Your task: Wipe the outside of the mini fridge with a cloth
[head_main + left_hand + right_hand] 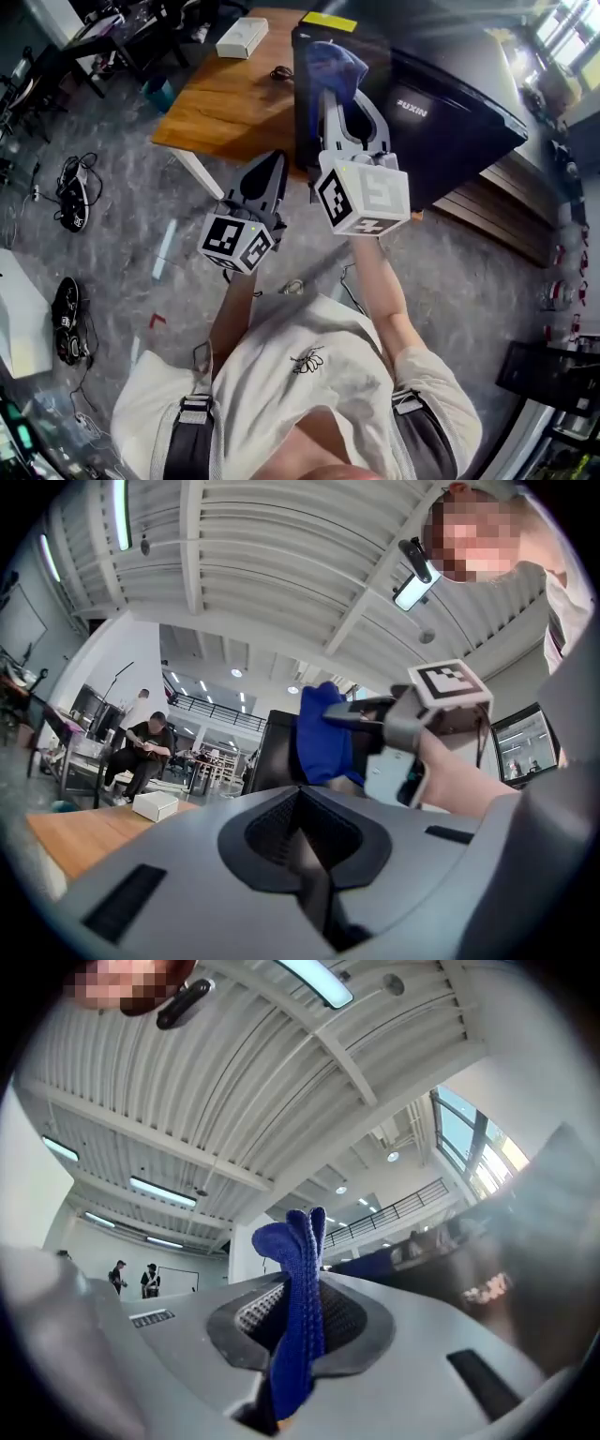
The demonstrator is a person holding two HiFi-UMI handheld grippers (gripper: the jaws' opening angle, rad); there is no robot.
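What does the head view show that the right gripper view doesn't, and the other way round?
Only the head view shows the wooden table with a white box, the floor and the left gripper. Only the right gripper view shows the ribbed ceiling and two distant people. Both show the blue cloth clamped in the right gripper, and the black mini fridge.
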